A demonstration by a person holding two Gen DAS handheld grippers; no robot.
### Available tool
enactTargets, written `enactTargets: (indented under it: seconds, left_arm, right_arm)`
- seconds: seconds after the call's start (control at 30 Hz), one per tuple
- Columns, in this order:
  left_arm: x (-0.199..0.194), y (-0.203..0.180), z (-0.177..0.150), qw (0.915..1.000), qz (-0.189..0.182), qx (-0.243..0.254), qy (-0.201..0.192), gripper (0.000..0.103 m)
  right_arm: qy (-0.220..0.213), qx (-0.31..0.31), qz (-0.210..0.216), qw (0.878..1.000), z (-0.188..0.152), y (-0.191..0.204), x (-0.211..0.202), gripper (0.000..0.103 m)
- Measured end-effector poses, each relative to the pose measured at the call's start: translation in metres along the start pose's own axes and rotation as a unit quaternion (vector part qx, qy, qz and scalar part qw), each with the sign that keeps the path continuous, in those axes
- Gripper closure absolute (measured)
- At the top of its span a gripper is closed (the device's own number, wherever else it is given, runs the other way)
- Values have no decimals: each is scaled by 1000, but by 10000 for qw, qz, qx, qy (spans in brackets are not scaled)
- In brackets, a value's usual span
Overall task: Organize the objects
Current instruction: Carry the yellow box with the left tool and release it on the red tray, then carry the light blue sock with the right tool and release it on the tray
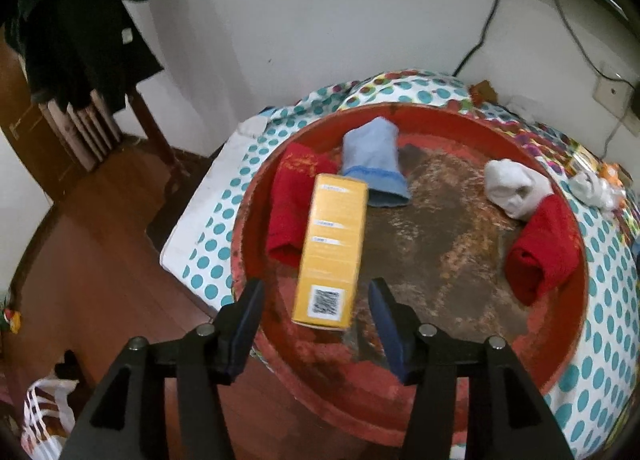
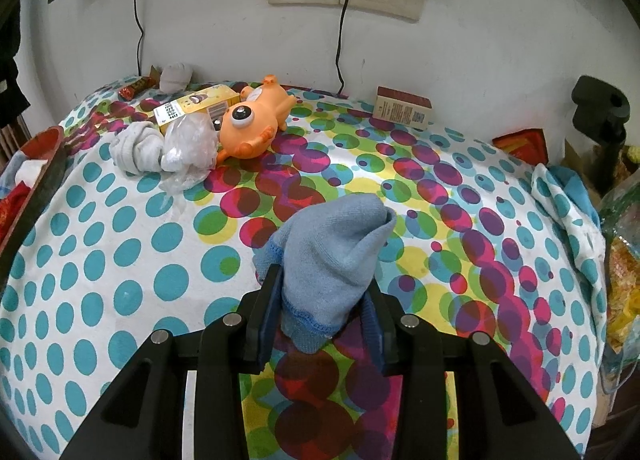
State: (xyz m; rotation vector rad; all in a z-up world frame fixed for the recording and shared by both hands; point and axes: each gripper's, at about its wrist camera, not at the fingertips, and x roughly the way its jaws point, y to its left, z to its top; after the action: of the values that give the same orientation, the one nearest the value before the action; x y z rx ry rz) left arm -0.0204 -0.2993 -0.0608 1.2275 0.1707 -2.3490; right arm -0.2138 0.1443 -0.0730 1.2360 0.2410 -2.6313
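In the left wrist view a round red tray (image 1: 472, 392) holds a yellow box (image 1: 332, 252), two red socks (image 1: 290, 208) (image 1: 544, 252), a blue sock (image 1: 376, 160) and a white sock (image 1: 512, 188). My left gripper (image 1: 316, 324) is open, its fingers either side of the yellow box's near end, not touching it. In the right wrist view my right gripper (image 2: 326, 316) is shut on another blue sock (image 2: 332, 256) above the dotted tablecloth (image 2: 120, 260).
On the cloth lie an orange toy (image 2: 252, 124), a yellow box (image 2: 196, 104), a white sock (image 2: 136, 148), a crumpled plastic bag (image 2: 190, 148), a brown box (image 2: 402, 108) and a snack bar (image 2: 136, 86). The tray's edge (image 2: 36, 176) is at left. Cables hang on the wall.
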Motion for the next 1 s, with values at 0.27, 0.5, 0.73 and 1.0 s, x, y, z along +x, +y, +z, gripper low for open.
enactTargets:
  seconds: [0.27, 0.5, 0.73, 1.0]
  left_arm:
    - [-24, -19, -5, 9995, -163, 162, -230, 48]
    - [-29, -20, -6, 9991, -213, 106, -344, 48]
    - [-23, -25, -12, 9991, -200, 205, -308, 48]
    - [-18, -30, -17, 9987, -421, 187, -226, 48]
  right_arm:
    - [-7, -71, -102, 9999, 1, 6, 0, 67]
    - [-25, -216, -284, 9994, 0, 6, -1, 67]
    - [-49, -429, -554, 9975, -1, 9, -2, 67]
    - [134, -304, -976, 9947, 7, 15, -12, 71]
